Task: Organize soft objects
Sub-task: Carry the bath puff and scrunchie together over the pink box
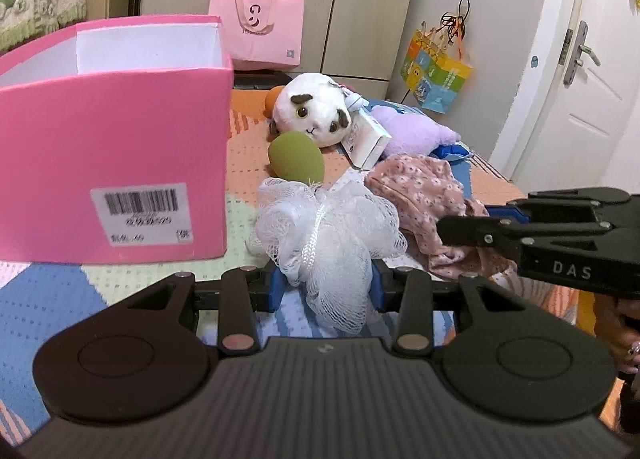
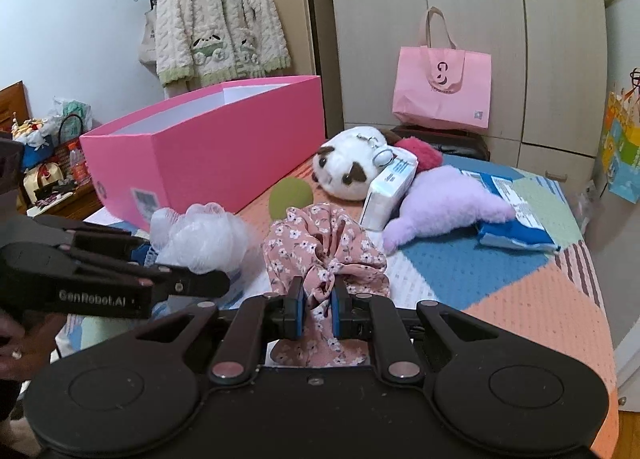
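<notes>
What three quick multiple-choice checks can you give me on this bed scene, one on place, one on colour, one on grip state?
1. Where does the green sponge egg lie?
A. inside the pink box
B. on the bed between the pink box and the plush
C. under the purple plush

2. What colour is the tote bag by the wardrobe?
A. pink
B. blue
C. white

3. What does the right gripper hold?
A. nothing
B. the white mesh bath pouf
C. the floral pink cloth

Answers: 1 B, it rests on the blanket beside the pink box, in front of the white plush. 2 A, its whole face is pink. 3 C, the floral pink cloth is pinched between the blue pads.
</notes>
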{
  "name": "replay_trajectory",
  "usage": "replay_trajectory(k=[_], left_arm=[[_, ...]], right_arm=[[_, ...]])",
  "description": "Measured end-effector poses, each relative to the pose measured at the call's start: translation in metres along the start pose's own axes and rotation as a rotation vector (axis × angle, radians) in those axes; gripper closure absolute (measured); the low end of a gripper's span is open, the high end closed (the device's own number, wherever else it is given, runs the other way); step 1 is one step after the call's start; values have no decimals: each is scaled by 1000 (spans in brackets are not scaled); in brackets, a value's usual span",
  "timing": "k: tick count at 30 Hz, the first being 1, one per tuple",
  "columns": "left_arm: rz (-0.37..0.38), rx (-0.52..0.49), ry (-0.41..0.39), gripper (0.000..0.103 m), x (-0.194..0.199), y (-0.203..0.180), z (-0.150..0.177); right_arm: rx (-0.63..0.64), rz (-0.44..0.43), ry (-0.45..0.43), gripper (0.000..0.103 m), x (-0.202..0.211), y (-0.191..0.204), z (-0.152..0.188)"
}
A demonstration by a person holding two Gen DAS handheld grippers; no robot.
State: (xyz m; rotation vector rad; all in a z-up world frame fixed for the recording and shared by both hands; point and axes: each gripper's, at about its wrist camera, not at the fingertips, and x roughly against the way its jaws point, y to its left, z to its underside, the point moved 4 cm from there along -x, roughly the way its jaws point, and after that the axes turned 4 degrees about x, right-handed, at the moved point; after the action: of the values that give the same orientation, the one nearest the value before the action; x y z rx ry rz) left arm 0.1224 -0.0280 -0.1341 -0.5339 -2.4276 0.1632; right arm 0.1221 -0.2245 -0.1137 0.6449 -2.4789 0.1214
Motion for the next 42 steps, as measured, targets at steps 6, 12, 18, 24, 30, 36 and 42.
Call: replay_trajectory(k=[6, 12, 18, 24, 30, 36, 42], left_arm=[[49, -15, 66, 64, 7, 1, 4], [101, -40, 147, 64, 15, 3, 0], [130, -67, 207, 65, 35, 6, -3], [135, -73, 223, 65, 62, 16, -10], [124, -91, 225, 65, 90, 22, -22], [112, -110, 193, 65, 111, 27, -38], [110, -126, 147, 65, 118, 35, -60]], right_arm=[[-45, -30, 108, 87, 0, 10, 2], [-34, -100, 163, 87, 7, 25, -5], [-39, -170, 191, 87, 13, 44, -16], [-29, -230, 191, 87, 21, 60, -32], [18, -276, 196, 87, 30, 81, -52], [46, -316, 175, 87, 37, 91, -74], [100, -318, 126, 87, 33, 102, -105]])
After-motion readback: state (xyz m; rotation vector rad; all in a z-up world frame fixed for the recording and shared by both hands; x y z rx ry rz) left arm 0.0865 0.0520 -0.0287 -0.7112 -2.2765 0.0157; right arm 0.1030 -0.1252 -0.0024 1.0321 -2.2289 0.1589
